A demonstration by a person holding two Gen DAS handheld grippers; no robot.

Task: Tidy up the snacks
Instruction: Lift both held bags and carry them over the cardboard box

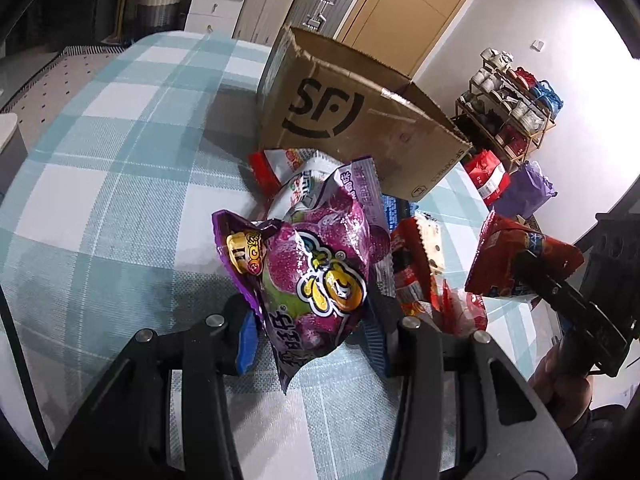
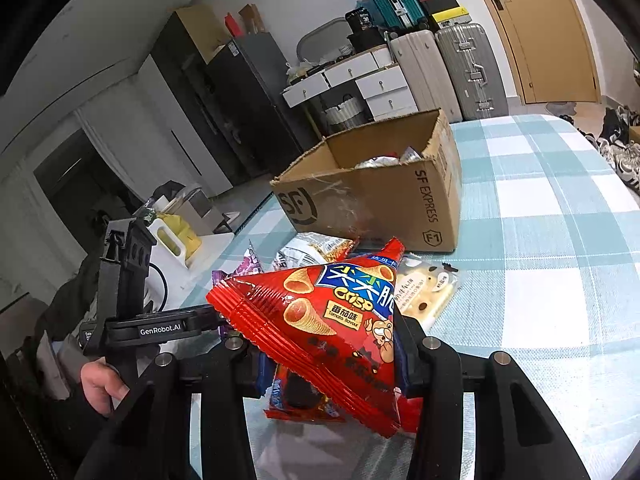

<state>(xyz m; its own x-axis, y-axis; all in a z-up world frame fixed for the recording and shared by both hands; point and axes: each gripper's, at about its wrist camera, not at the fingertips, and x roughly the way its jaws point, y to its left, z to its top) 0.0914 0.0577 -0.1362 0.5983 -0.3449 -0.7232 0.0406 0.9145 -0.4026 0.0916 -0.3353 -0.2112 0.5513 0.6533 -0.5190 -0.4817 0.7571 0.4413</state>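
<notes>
Two grippers pinch crinkly foil packets: left gripper (image 1: 316, 332) a glossy purple candy bag (image 1: 316, 276), right gripper (image 2: 332, 364) a triangular red crisp bag (image 2: 332, 332), near the open corrugated cardboard box (image 2: 384, 196).

Quite a bit here can't be made out. In the left wrist view the purple gummy bag (image 1: 316, 276) covers most of the white packet (image 1: 296, 190) behind it, and the print on that one is too blurry to read. The red packets (image 1: 416, 272) at lower right are half buried under each other. The cardboard box (image 1: 352, 120) shows only its outside, so its contents are hidden from this side. In the right wrist view the red crisp bag (image 2: 340, 320) blocks the dark wrapper (image 2: 296, 394) underneath. Inside the box (image 2: 380, 184) only silvery scraps peek over the rim. The shoes (image 2: 624, 152) at the right edge get cut off.
</notes>
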